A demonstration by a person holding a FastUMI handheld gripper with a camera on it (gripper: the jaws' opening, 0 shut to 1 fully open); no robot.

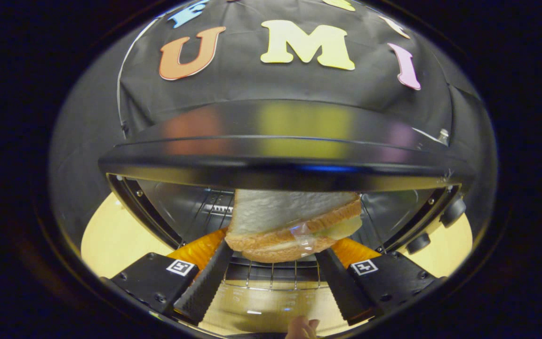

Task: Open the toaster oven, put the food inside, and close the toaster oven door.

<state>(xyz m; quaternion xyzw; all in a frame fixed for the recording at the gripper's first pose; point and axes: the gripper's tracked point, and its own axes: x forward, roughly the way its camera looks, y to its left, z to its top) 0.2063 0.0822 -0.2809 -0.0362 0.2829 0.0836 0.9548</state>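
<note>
My gripper [274,248] is shut on a sandwich [290,214] of white bread with a pale filling, held tilted between both fingers. The sandwich sits at the mouth of the black toaster oven [280,141], just under its glossy top edge. The oven stands open. Its wire rack [271,274] lies right below the sandwich, and the lowered glass door [261,306] stretches flat beneath my fingers. The shiny inner walls curve away behind the bread, and the sandwich hides the back of the cavity.
Two dark knobs [454,212] sit on the oven's right front panel. The oven rests on a light yellow table [111,235]. A person's fingertip [301,327] shows just under the open door, between my fingers.
</note>
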